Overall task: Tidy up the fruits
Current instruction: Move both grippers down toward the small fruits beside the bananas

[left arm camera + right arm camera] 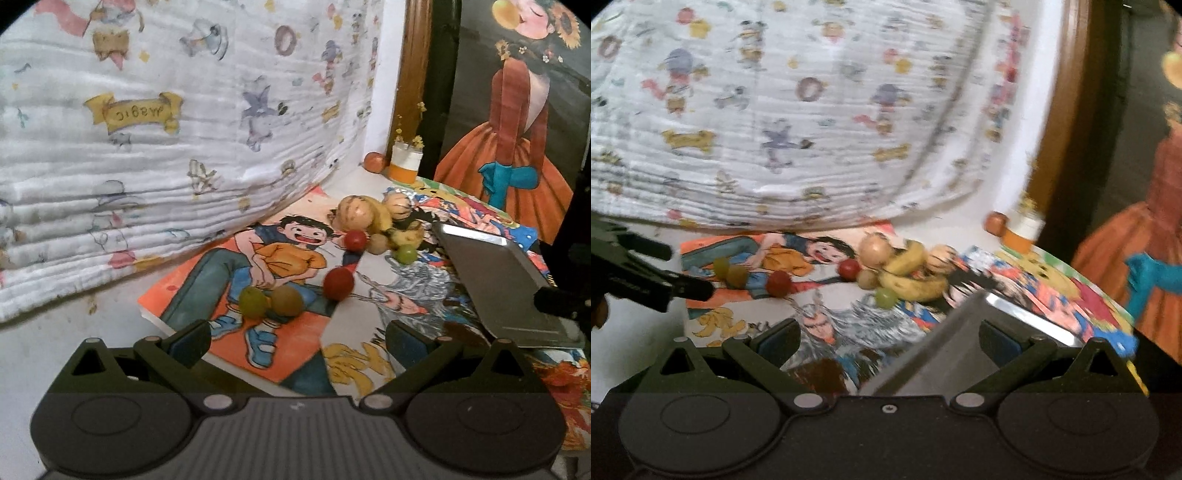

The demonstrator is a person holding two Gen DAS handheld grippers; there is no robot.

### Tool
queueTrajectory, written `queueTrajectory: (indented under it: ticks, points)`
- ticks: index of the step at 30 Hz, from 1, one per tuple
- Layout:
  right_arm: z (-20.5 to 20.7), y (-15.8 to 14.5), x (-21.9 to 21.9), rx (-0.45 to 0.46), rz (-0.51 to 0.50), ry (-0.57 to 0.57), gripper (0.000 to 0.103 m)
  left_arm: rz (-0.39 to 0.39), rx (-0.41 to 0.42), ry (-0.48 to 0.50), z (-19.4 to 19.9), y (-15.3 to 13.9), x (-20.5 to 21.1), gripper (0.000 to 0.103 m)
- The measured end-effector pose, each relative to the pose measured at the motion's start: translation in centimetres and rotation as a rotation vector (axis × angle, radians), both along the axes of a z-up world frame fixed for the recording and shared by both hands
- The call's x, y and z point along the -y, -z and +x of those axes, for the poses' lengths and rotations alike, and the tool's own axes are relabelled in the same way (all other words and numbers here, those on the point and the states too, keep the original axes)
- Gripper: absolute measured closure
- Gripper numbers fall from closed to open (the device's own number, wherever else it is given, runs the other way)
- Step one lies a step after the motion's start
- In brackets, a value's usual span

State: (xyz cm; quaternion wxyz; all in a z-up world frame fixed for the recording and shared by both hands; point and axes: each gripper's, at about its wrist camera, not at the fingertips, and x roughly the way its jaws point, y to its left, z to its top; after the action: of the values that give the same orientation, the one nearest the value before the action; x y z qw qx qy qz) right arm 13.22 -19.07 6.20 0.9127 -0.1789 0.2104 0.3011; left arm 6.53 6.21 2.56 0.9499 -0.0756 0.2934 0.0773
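Lying on cartoon posters (280,258) on the counter, small round fruits (338,282) sit near a far banana pile (384,221). The left gripper (295,341) spreads its fingers wide, empty. The right gripper (888,341), fingers wide, straddles a tilted metal tray (960,339).

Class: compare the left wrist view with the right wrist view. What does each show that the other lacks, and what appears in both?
Only the left wrist view shows the painted figure's head and sunflowers, on the painting.

Only the right wrist view shows the left gripper from the side.

Both show the bananas, the small round fruits on the drawings, the metal tray and the printed cloth.
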Motion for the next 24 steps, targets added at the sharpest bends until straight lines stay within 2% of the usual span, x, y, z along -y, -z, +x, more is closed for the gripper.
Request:
queueTrajectory:
  ticks: [10,16,24]
  points:
    - [4.1,1.1,-3.2,-0.053,-0.051,-0.158,0.001,0.063,-0.021,0.064,1.9,1.3,-2.0,0.000]
    - [6.1,2.5,-5.3,-0.119,-0.071,-0.227,0.010,0.121,-0.033,0.106,2.6,1.7,-3.2,0.001]
    - [7.6,4.1,-9.5,-0.183,-0.088,-0.327,0.023,0.158,-0.058,0.148,3.4,2.4,-4.3,0.012]
